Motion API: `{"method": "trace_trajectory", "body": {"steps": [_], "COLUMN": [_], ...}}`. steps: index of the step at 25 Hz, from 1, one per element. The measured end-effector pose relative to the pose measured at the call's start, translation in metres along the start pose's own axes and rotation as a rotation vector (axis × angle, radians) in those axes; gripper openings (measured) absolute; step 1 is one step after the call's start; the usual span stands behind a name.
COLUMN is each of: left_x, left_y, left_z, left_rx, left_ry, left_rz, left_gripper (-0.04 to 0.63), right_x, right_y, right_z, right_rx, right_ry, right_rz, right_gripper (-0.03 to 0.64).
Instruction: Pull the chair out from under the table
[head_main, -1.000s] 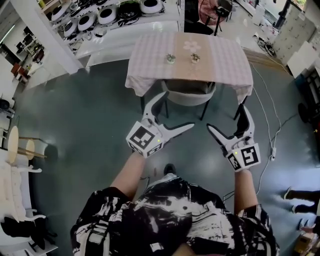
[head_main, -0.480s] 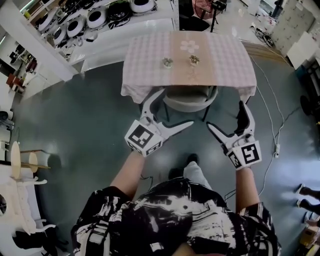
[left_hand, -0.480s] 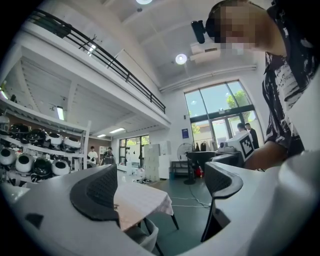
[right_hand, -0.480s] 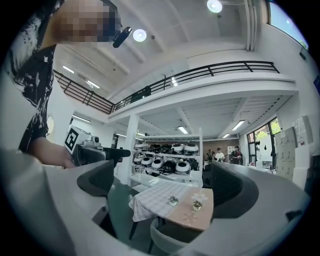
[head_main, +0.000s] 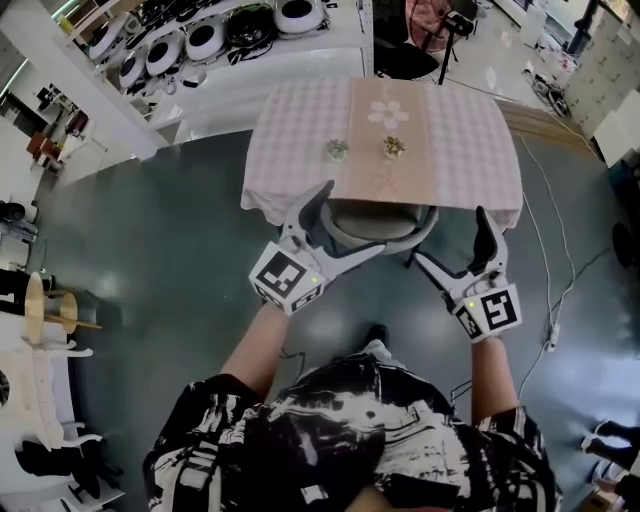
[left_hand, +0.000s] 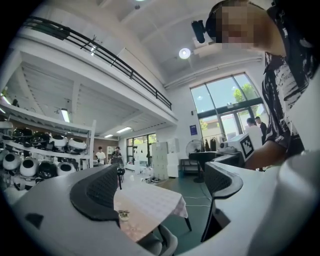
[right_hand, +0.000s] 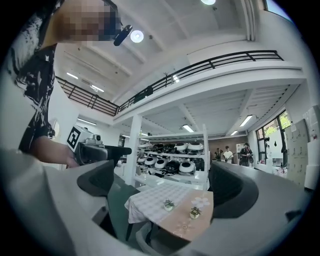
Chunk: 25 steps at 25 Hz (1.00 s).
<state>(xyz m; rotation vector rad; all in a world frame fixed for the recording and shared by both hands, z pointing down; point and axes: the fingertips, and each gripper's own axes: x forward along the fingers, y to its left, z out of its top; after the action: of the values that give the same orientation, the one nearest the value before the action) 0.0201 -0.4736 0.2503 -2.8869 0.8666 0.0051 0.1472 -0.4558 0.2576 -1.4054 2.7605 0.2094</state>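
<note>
Jaws wide apart and empty on both left gripper (head_main: 352, 222) and right gripper (head_main: 451, 238), near the chair (head_main: 385, 228) tucked under the table (head_main: 300, 120). Straddle the backrest rim, clamp firmly, pull straight back, avoiding the tablecloth.

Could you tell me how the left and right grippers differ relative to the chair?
In the head view the left gripper overlaps the chair's left end, while the right gripper stands off the chair's right side, over the floor. The left gripper's view frames the table's corner; the right gripper's frames two small plants on it. Both are open and empty.
</note>
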Motion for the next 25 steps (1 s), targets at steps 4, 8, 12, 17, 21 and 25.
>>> {"method": "trace_trajectory", "body": {"steps": [4, 8, 12, 17, 21, 25], "left_x": [0.031, 0.045, 0.051, 0.060, 0.065, 0.074], "left_y": [0.010, 0.024, 0.044, 0.063, 0.058, 0.050], "left_z": [-0.007, -0.017, -0.031, -0.059, -0.108, -0.193], "left_rx": [-0.007, -0.008, -0.010, 0.013, 0.140, 0.346], "left_ry": [0.017, 0.048, 0.073, 0.140, 0.301, 0.524], "left_rz": [0.022, 0.026, 0.024, -0.012, -0.105, -0.245], "left_gripper": [0.518, 0.518, 0.518, 0.518, 0.518, 0.518], "right_x": [0.015, 0.036, 0.056, 0.073, 0.079, 0.092], "right_y": [-0.037, -0.053, -0.056, -0.055, -0.040, -0.021], "right_z": [-0.004, -0.012, -0.026, -0.050, -0.092, -0.171], "right_rx": [0.003, 0.018, 0.016, 0.010, -0.079, -0.273], "right_ry": [0.000, 0.009, 0.027, 0.088, 0.211, 0.438], "right_rz": [0.034, 0.056, 0.071, 0.081, 0.163, 0.322], "right_gripper": [0.575, 0.575, 0.575, 0.575, 0.575, 0.575]}}
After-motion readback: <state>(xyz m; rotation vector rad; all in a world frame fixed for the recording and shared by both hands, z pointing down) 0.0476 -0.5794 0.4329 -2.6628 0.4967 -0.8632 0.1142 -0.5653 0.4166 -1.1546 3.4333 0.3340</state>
